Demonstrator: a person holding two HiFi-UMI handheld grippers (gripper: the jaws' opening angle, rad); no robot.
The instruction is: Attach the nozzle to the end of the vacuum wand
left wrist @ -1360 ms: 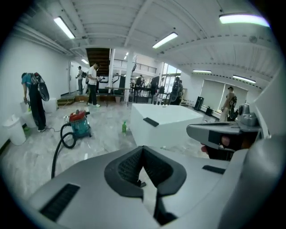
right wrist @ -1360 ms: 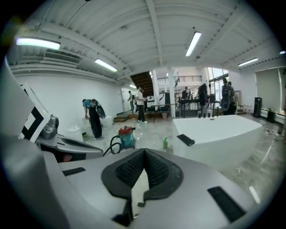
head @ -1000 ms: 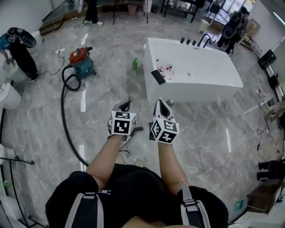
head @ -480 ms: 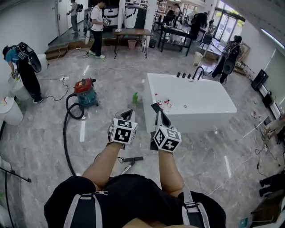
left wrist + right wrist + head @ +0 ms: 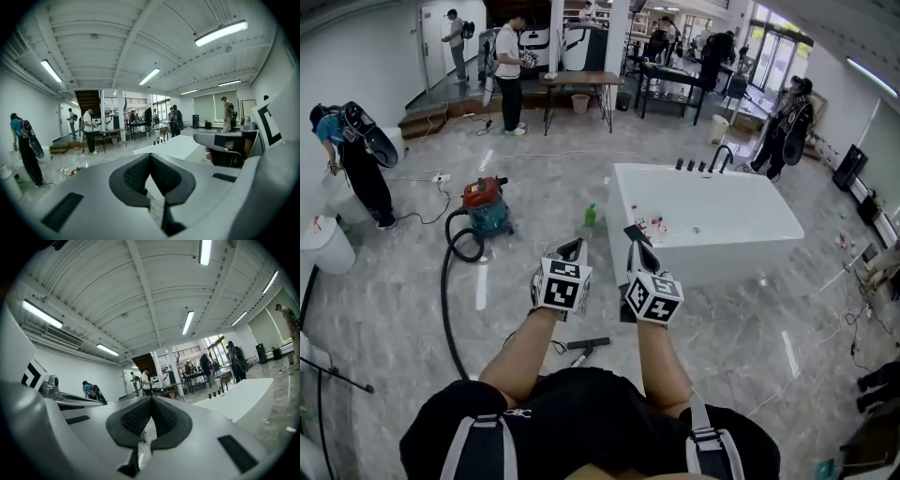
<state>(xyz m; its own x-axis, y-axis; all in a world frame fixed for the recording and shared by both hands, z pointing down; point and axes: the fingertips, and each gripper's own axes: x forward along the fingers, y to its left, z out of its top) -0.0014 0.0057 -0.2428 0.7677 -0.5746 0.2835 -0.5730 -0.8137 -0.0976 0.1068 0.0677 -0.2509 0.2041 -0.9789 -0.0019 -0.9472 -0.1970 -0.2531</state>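
Observation:
The red and teal vacuum [image 5: 487,206] stands on the marble floor at the left, and its black hose [image 5: 444,298] curls toward me. A short dark nozzle piece [image 5: 587,344] and a thin pale tube [image 5: 579,357] lie on the floor just below my hands. My left gripper [image 5: 573,249] [image 5: 149,155] and right gripper [image 5: 637,238] [image 5: 151,400] are held side by side in the air in front of me, well above those parts. Both are shut, with nothing between the pads.
A white bathtub [image 5: 722,253] stands ahead on the right, with a green bottle [image 5: 591,216] near its left corner. A person [image 5: 358,159] bends over at the far left beside a white bin [image 5: 323,246]. Other people and tables are at the back.
Both grippers have risen and stayed shut. The head view has tilted up, so more of the room shows and the floor parts sit below my hands.

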